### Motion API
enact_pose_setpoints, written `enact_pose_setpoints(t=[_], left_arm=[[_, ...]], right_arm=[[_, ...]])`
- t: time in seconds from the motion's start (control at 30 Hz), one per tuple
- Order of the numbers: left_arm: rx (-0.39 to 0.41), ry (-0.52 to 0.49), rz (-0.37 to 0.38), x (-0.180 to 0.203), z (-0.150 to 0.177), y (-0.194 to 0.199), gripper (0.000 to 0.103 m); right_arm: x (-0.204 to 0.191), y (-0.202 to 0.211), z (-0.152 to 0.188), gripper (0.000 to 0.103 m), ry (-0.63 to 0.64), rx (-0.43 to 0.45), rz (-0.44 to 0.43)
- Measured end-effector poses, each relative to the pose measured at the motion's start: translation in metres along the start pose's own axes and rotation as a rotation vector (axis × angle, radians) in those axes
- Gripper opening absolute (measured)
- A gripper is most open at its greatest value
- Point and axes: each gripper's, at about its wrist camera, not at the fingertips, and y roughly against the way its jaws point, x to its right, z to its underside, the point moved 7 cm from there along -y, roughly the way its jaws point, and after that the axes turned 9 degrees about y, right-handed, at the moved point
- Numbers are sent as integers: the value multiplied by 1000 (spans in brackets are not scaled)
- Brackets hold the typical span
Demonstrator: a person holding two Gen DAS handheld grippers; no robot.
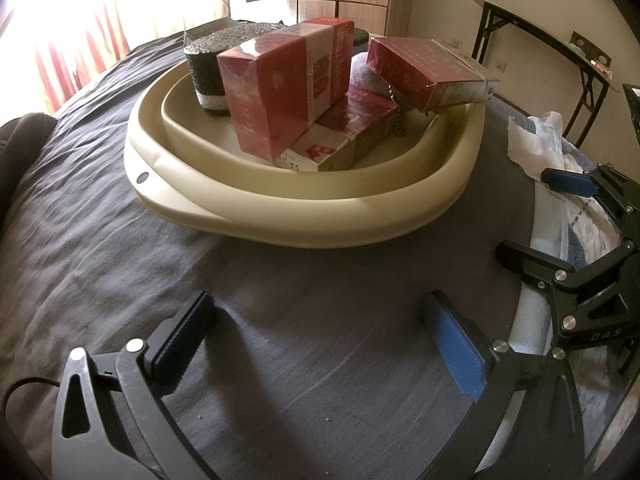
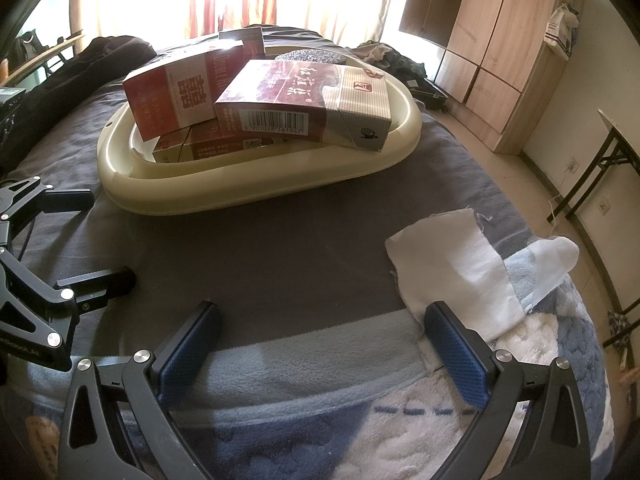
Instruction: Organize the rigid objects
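A cream plastic basin [image 1: 280, 216] [image 2: 240, 188] sits on the dark grey bedsheet and holds several red cartons. One tall red carton [image 1: 280, 88] leans in the middle, a flat red carton [image 1: 424, 72] [image 2: 304, 104] rests across the right rim, and a third carton [image 1: 344, 136] lies under them. A black foam block [image 1: 212, 64] stands at the basin's far left. My left gripper [image 1: 320, 336] hangs open over bare sheet in front of the basin. My right gripper [image 2: 320, 340] is open too, over the blanket's edge, nothing between its fingers. In the left wrist view the right gripper [image 1: 548, 216] shows at the right edge.
White cloths [image 2: 464, 264] and a blue-white fleece blanket [image 2: 400, 420] lie at the bed's near right corner. Dark clothing [image 2: 100, 56] is heaped at the far left. A folding table [image 1: 560, 48] and a wooden wardrobe [image 2: 500, 40] stand beyond the bed.
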Motion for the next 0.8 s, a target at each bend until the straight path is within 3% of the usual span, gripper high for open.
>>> enact_pose_setpoints(t=[0.8], left_arm=[[0,0,0,-1,1,1,103]], right_arm=[[0,0,0,103,0,0,0]])
